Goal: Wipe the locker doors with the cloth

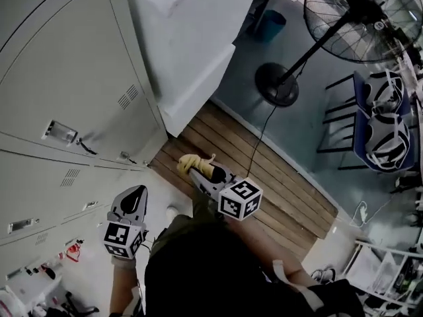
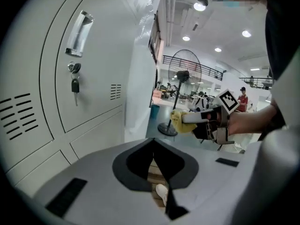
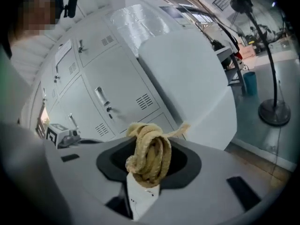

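Observation:
Grey locker doors (image 1: 73, 91) fill the left of the head view, and the nearest door (image 2: 93, 78) has a handle and a key in its lock. My right gripper (image 1: 196, 170) is shut on a bunched yellow cloth (image 1: 190, 163) and held over the wooden floor, apart from the lockers. In the right gripper view the cloth (image 3: 150, 156) bulges out of the right gripper (image 3: 145, 175), with the lockers (image 3: 117, 83) beyond. My left gripper (image 1: 134, 191) is lower left, near the lockers, shut and holding nothing. From the left gripper (image 2: 157, 172) I see the cloth (image 2: 180, 121) to the right.
A large white panel (image 1: 192, 38) stands right of the lockers. A pedestal fan (image 1: 350, 12) stands with its base (image 1: 277, 84) on the grey floor, and its cable crosses the wooden decking (image 1: 277, 183). Blue chairs (image 1: 377, 124) stand at the right and a teal bin (image 1: 271, 25) is behind.

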Available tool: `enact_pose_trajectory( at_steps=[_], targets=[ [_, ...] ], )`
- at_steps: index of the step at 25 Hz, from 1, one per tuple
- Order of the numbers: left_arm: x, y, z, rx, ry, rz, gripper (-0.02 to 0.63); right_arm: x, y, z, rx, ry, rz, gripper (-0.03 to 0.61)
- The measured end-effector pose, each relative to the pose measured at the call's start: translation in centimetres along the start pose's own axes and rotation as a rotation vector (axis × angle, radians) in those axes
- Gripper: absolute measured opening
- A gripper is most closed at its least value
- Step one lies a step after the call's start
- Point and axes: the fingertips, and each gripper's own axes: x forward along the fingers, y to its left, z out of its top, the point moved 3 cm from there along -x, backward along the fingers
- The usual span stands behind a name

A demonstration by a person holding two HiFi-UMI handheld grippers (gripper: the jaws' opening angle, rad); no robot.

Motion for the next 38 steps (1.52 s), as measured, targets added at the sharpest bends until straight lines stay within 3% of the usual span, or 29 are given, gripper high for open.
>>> enact_pose_trajectory(
  at_steps=[9, 16, 24, 38],
  targets=[
    [2.7, 4.1, 1.5, -0.153, -0.017, 0.244, 0.011, 12.7, -5.4, 4.3, 0.188, 0.085, 0.189, 0.140],
    [2.0, 5.2, 1.3, -0.218, -0.032, 0.350, 0.011, 18.9, -7.8, 4.1, 0.314, 0.107, 0.204, 0.140],
    [-1.3, 5.6, -0.5, -0.239, -0.053, 0.390, 0.011, 22.8, -8.3, 3.7, 0.435, 0.024, 0.171, 0.140],
    [-7.7, 5.6, -6.2, -0.229, -0.050, 0.347, 0.011, 26.2, -7.8, 1.9, 0.588, -0.117, 0.118, 0.129]
  ],
)
